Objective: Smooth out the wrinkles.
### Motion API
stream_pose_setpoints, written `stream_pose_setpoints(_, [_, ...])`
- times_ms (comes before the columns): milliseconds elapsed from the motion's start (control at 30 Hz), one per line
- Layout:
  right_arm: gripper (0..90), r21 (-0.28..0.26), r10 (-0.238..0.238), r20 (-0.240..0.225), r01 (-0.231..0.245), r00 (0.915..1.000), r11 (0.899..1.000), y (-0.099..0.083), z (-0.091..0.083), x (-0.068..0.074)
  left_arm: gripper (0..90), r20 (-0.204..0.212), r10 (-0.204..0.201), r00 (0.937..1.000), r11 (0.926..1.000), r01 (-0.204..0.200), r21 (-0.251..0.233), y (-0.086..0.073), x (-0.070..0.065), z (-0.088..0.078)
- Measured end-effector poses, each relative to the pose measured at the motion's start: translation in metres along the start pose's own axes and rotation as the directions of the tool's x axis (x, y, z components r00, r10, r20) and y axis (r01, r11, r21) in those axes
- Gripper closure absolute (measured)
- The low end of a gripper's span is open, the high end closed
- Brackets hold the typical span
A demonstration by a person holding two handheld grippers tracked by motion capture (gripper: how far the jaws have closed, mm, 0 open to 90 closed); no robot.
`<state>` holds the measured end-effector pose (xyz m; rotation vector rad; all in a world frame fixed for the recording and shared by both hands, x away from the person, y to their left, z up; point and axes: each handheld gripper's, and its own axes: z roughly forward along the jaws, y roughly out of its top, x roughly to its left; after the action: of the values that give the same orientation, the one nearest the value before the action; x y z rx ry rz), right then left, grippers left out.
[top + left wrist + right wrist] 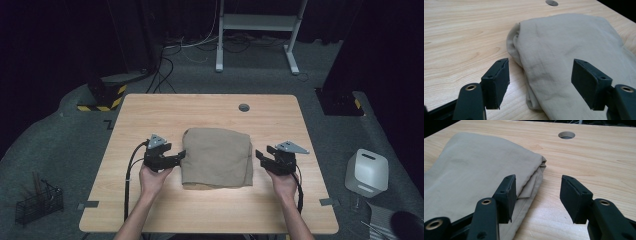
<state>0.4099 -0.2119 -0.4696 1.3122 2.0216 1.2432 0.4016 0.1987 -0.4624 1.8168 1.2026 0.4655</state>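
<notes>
In the high view a folded beige cloth (217, 157) lies at the middle of the wooden table (210, 107), a little below the frame's centre; the left gripper (181, 156) sits just left of the cloth's left edge, held by the left hand (152, 179), its jaws pointing right toward the fabric; the right gripper (260, 155) sits just right of the cloth's right edge, held by the right hand (284, 184), its jaws pointing left; a round cable hole (244, 107) shows in the tabletop toward the upper centre; a white container (367, 172) stands on the floor at the right, and a wire basket (39, 202) at the lower left.

In the left gripper view the jaws stand wide apart at the bottom of the frame, holding nothing; the cloth (571, 60) fills the centre and right, its rolled edge running down between the jaws toward the bottom; the pads are clear of it.

In the right gripper view the jaws are likewise spread and empty; the cloth (474, 175) covers the left half, its layered corner near the frame's centre; the left jaw hangs over the fabric's edge, the right one over bare wood; the hole (566, 135) sits at the top.
</notes>
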Motion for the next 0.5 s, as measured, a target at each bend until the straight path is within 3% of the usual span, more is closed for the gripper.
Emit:
stream_pose_setpoints(300, [46.9, -0.012, 0.002, 0.014, -0.001, 0.9999, 1.0, -0.001, -0.011, -0.011, 31.1, -0.001, -0.048, 0.9989, 0.9987, 0.048, -0.019, -0.006, 0.012, -0.015])
stream_pose_setpoints(500, [46.8, -0.02, -0.007, 0.013, 0.007, 0.9999, 1.0, -0.003, -0.014, -0.01, 31.6, -0.032, -0.043, 0.9986, 0.999, 0.042, -0.017, -0.012, 0.019, -0.023])
